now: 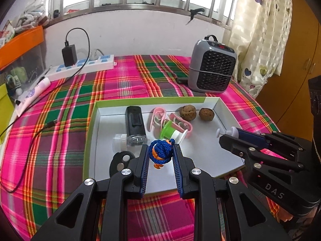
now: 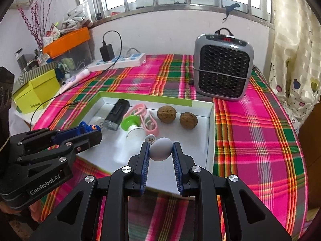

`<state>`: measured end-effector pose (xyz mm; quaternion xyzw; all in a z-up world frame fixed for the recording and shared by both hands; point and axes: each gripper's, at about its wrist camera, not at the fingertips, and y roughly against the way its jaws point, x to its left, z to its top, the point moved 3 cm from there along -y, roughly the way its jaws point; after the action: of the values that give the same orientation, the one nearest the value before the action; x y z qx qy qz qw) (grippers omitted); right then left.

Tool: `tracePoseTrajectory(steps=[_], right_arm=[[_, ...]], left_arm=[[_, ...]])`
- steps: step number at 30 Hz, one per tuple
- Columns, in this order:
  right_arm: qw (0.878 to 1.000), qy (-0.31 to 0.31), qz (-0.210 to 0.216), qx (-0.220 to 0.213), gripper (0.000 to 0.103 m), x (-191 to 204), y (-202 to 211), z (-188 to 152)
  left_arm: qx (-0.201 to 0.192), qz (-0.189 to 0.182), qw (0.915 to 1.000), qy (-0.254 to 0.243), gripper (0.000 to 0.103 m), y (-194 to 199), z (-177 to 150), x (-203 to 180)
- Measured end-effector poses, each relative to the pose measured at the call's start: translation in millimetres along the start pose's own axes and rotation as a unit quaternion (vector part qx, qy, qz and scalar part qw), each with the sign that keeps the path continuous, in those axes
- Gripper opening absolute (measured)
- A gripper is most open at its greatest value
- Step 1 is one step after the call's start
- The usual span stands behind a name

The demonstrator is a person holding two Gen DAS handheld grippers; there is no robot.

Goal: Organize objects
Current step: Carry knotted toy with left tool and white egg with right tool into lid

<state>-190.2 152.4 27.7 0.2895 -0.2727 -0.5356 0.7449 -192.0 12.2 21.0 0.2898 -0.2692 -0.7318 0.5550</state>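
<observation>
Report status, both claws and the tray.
Left claw shut on blue cord bundle. Right claw shut on grey egg. Both over tray. Nothing blocking.

Both grippers (image 1: 160,156) (image 2: 160,150) are black with silver screws and blue ribbed pads.

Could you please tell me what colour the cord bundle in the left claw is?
Blue cord bundle, orange underneath; left wrist view.

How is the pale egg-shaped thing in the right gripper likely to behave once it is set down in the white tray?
The egg-shaped object looks smooth and rounded, so it will probably roll on the white tray, whose floor is flat, until a wall or neighbour stops it. Its slick curve, pinched only at its sides by the right gripper, could slip. Weight cannot be judged.
</observation>
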Motion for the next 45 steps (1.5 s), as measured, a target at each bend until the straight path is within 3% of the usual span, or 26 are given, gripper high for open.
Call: tracePoseTrajectory(steps=[28,45], right_arm=[[0.999,-0.004,0.002,0.033,0.024,-20.8,-34.2,4.4],[0.999,0.005,-0.003,0.032,0.024,-17.9,-37.6,3.3]], left_arm=[[0.032,0.006,0.9995,-0.006,0.021,-35.7,-1.4,-10.0],[0.043,0.006,0.999,-0.008,0.022,-42.7,-4.3,-12.3]])
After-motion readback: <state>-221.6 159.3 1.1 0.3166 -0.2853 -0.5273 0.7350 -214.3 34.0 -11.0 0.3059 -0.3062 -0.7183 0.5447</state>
